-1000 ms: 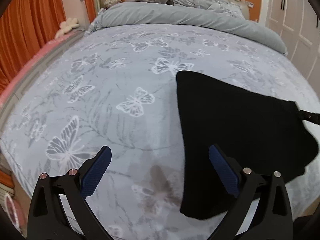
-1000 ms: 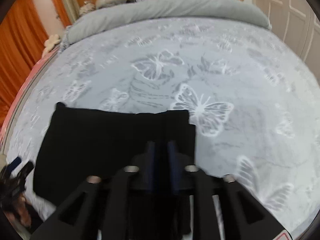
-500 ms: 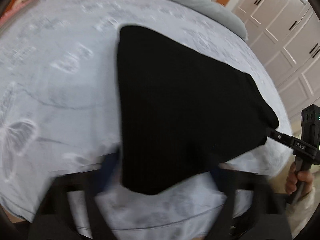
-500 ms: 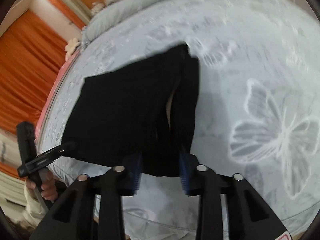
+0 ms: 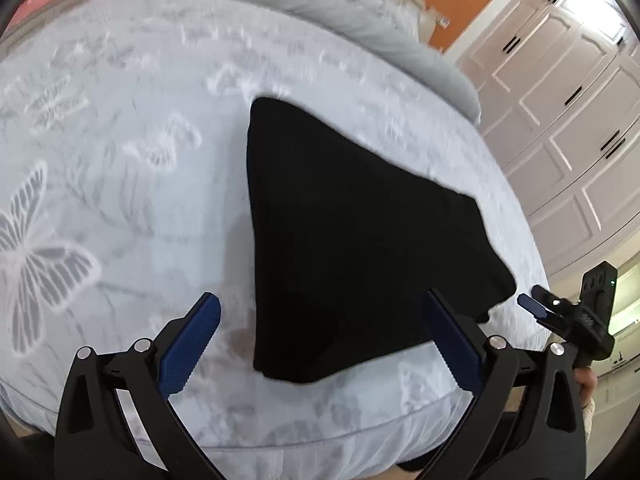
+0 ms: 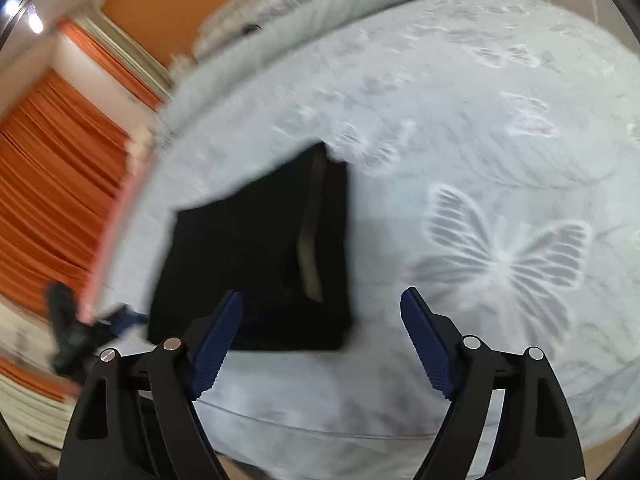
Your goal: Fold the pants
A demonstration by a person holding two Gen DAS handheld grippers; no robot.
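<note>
Near the front edge of the pale grey butterfly-print bedspread (image 5: 120,184) lie the black knit pants (image 5: 352,248), folded into a compact, flat stack. Left gripper (image 5: 320,340): jaws spread wide, holding nothing, above the stack's near edge. Right gripper (image 6: 320,336): likewise wide apart and empty. Judgement: fabric soft, light, limp, non-slip; layers will slide apart unless pinched together at a corner or folded edge.
</note>
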